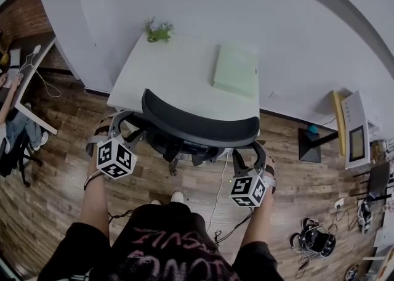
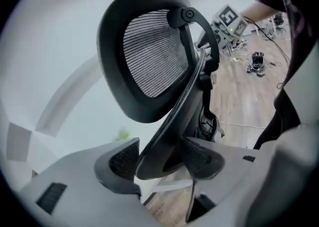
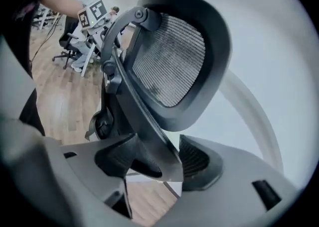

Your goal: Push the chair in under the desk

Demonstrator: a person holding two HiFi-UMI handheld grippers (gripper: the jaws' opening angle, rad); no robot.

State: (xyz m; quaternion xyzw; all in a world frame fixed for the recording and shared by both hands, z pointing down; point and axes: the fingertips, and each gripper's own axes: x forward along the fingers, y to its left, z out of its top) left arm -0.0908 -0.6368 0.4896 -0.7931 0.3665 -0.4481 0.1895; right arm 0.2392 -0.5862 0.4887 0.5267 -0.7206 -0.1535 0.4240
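Taking up most of the head view, wooden floor [image 1: 61, 169], with white wall [image 1: 277, 21] beyond. Set against that wall, white-topped desk [image 1: 172, 70]. Drawn up to the desk's near edge, chair [image 1: 200, 129]: dark curved back just overlapping that edge, base and casters out over the floor on the near side, seat hidden below the back, so possibly part-way under the desk. Well apart at the left, second desk [image 1: 31, 73].

Clamped on the left rim of the chair's back, left gripper [image 1: 130, 126], jaws narrow, a pad pressed to each face of the rim. Clamped likewise on the right rim, right gripper [image 1: 249, 150], mesh panel rising just beyond its jaws.

Lying on the desk toward the right, green folder [image 1: 236, 69]; at the far left corner, small plant [image 1: 158, 31]. Down at the lower right of the floor, headset [image 1: 314, 240]. Trailing between chair base and the person's feet, thin white cable [image 1: 218, 193].
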